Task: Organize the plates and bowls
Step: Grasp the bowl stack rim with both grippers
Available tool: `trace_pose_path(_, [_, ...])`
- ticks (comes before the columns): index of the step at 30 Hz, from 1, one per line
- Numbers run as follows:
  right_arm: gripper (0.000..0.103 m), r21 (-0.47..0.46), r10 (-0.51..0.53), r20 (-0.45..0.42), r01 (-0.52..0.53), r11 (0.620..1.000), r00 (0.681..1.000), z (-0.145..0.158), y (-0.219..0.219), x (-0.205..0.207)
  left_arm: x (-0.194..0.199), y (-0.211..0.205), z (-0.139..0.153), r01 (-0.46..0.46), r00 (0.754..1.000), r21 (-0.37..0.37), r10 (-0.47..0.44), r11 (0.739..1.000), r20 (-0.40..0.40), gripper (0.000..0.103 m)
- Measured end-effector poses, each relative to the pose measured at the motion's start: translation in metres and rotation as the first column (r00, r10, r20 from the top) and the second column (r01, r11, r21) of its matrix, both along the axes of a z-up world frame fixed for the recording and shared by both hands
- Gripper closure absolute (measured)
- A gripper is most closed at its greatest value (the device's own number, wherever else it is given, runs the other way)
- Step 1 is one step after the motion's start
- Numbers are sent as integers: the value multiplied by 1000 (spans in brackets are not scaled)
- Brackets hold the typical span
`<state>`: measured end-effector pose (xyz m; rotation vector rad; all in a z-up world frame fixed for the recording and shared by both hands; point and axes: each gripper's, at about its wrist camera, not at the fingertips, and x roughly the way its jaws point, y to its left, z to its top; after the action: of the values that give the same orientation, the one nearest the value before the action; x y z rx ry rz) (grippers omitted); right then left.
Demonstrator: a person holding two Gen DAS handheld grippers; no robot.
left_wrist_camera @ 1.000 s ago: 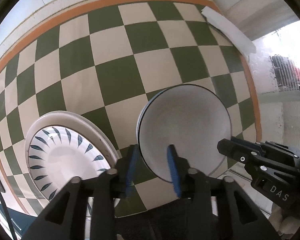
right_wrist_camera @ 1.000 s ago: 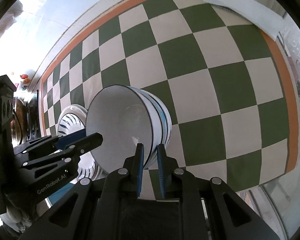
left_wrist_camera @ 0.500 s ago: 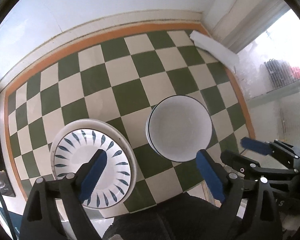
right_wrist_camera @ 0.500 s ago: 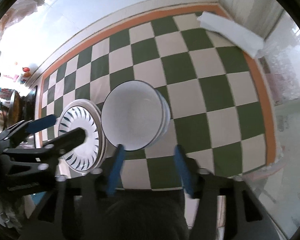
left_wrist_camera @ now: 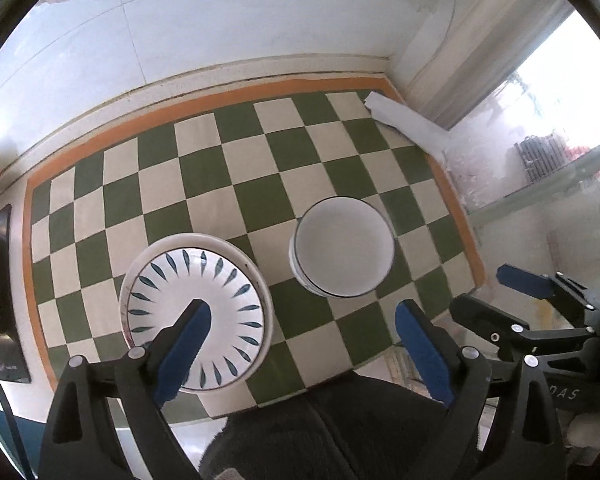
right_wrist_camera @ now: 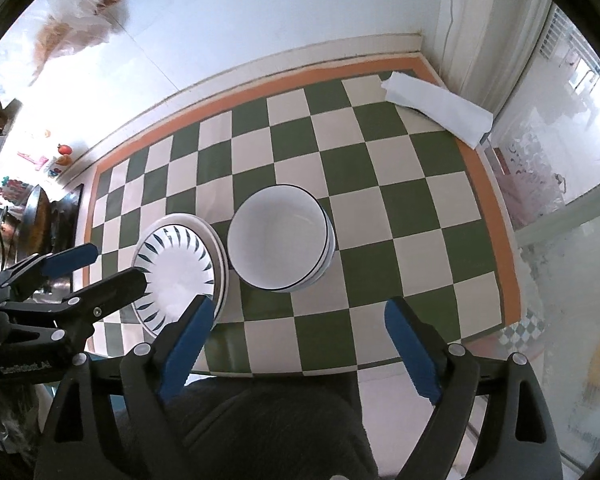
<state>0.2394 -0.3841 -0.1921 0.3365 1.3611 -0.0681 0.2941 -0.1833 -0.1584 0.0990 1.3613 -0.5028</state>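
The checked green-and-cream cloth (left_wrist_camera: 236, 184) with its orange border fills most of what I see below me, spread against the white wall at twelve o'clock. On it, at about seven o'clock in my left view, sits the stack of plates (left_wrist_camera: 196, 312), the top one ringed with dark leaf marks. Just beside it, toward four o'clock, stands the stack of white bowls (left_wrist_camera: 342, 246) with thin dark rims, close to the plates but apart. A folded white paper (right_wrist_camera: 436, 114) lies at the cloth's two o'clock corner. My left gripper (left_wrist_camera: 302, 326) is spread wide with nothing between its fingers. My right gripper (right_wrist_camera: 298, 320) is opening, also empty, above the cloth's near edge.
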Motion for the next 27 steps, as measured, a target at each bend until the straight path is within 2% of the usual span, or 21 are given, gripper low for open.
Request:
trace_pose_path(8, [10, 12, -22, 33, 22, 1000, 999, 13, -3, -4, 1, 3, 5, -24, 1000, -20, 24, 1000, -1, 9])
trace_pose_path(12, [7, 167, -57, 118, 36, 985, 991, -2, -18, 1, 19, -1, -11, -36, 999, -25, 36, 999, -31, 9])
trace_pose_path(14, [7, 252, -95, 104, 66, 965, 990, -22, -28, 6, 35, -6, -26, -36, 998, -38, 34, 999, -57, 8])
trace_pose_path(18, [7, 312, -180, 23, 164, 936, 983, -74, -45, 18, 69, -23, -64, -9, 991, -17, 6, 1000, -134, 8])
trace_pose_path(22, [7, 379, -231, -115, 258, 889, 966, -139, -58, 29, 96, -42, -114, 33, 965, 9, -30, 999, -262, 9])
trace_pose_path(27, [9, 450, -253, -184, 311, 837, 950, -190, -60, 34, 113, -66, -161, 99, 920, 1, -91, 995, -381, 9])
